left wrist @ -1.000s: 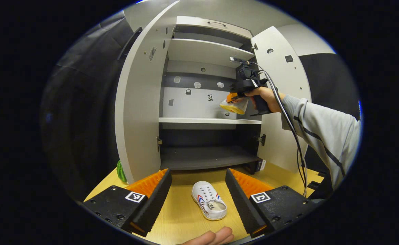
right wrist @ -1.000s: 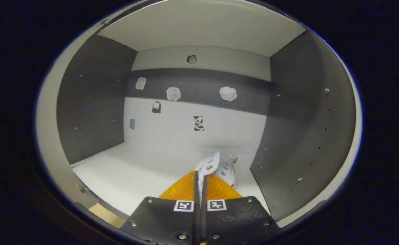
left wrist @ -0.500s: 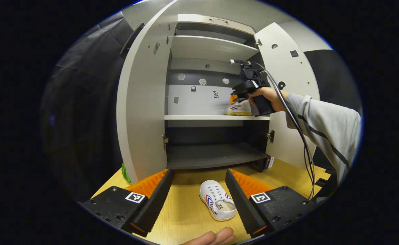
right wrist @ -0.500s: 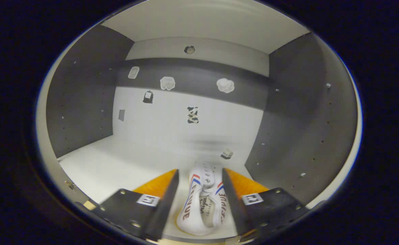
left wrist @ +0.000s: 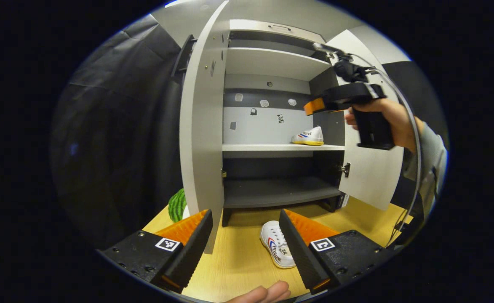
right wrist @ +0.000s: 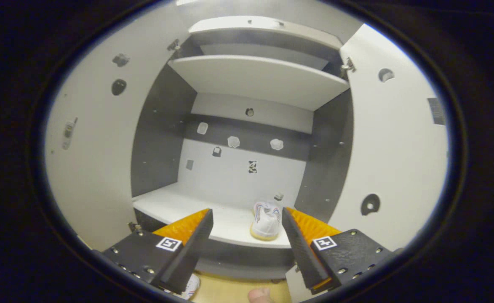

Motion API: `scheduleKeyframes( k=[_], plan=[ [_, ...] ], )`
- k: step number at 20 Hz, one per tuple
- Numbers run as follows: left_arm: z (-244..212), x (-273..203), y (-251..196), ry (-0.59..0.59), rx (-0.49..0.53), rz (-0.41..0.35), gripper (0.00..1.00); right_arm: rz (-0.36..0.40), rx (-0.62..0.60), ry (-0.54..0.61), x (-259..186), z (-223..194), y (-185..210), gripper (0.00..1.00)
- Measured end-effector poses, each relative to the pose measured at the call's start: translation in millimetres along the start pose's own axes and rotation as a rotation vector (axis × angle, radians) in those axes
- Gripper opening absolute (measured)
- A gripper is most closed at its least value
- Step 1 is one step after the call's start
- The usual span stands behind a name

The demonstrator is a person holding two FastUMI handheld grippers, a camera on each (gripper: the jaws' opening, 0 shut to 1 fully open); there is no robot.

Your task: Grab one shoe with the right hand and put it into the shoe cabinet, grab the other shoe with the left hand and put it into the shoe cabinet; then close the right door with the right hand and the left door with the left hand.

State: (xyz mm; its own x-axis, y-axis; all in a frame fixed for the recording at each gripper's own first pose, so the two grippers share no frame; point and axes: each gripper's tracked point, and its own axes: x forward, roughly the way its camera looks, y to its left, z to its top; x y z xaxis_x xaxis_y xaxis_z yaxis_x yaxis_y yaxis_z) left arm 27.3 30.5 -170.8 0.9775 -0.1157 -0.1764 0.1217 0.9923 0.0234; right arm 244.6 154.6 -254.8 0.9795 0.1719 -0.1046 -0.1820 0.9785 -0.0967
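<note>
One shoe already sits on the white middle shelf of the shoe cabinet, and the right gripper hangs empty before it, fingers spread. Its mate lies on the wooden floor, between the wide-parted fingers of the left gripper. Lower squarely over its midsection and pinch the sides; its heel looks partly hidden, so go slowly.

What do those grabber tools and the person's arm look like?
Each gripper has two long wedge-shaped fingers with ridged inner faces, on black bases that each carry a small square black-and-white marker. You can see this on the left gripper and on the right gripper. From the side, the right gripper has a black pistol-style handle and a thin cable looping off it. The person wears a light grey sleeve.
</note>
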Motion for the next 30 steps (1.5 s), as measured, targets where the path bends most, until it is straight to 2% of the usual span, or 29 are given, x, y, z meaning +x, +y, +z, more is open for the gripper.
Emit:
scheduleKeyframes(
  k=[3,7,9,12,15,16,19,24,26,27,28,29,30],
  plan=[
    [-7.2,-3.4,-11.6,0.036,0.001,-0.026,0.94,0.028,0.009,-0.048,-36.6,6.3,7.1,0.98],
    [-16.2,-3.1,-36.0,0.088,-0.037,-0.097,0.97,-0.007,0.006,-0.106,-74.2,2.7,-3.8,0.98],
    [-26.4,3.2,-46.1,0.128,-0.048,-0.117,0.94,-0.054,0.006,-0.097,-93.3,-14.4,-13.7,0.97],
    [-51.0,22.7,-61.4,0.208,-0.078,-0.143,0.97,-0.074,0.034,-0.073,-115.0,-37.1,-18.8,0.97],
    [-86.7,49.8,-74.2,0.326,-0.108,-0.151,0.98,-0.072,0.068,-0.039,-126.3,-52.2,-20.1,0.97],
    [-98.7,59.1,-78.2,0.362,-0.088,-0.17,0.98,-0.063,0.068,-0.036,-131.1,-55.4,-20.3,0.97],
    [-133.7,85.2,-78.6,0.454,-0.048,-0.163,0.98,-0.05,0.076,-0.049,-136.5,-56.9,-23.4,0.97],
    [-178.6,107.8,-76.1,0.588,-0.095,-0.14,0.97,-0.07,0.094,-0.032,-133.4,-69.0,-32.6,0.97],
    [-193.3,112.0,-80.6,0.613,-0.111,-0.163,0.93,-0.076,0.109,-0.01,-133.7,-76.4,-34.2,0.97],
    [-199.9,114.2,-79.5,0.621,-0.121,-0.156,0.84,-0.084,0.117,0.001,-133.7,-79.2,-35.1,0.97],
    [-208.0,114.4,-78.2,0.633,-0.122,-0.148,0.82,-0.087,0.122,0.014,-135.0,-83.1,-34.9,0.97],
    [-212.3,115.0,-77.2,0.633,-0.115,-0.151,0.88,-0.081,0.122,0.026,-136.2,-85.6,-33.0,0.97],
    [-217.3,116.6,-78.4,0.631,-0.113,-0.155,0.8,-0.076,0.128,0.039,-136.7,-88.9,-32.2,0.97]
  ],
)
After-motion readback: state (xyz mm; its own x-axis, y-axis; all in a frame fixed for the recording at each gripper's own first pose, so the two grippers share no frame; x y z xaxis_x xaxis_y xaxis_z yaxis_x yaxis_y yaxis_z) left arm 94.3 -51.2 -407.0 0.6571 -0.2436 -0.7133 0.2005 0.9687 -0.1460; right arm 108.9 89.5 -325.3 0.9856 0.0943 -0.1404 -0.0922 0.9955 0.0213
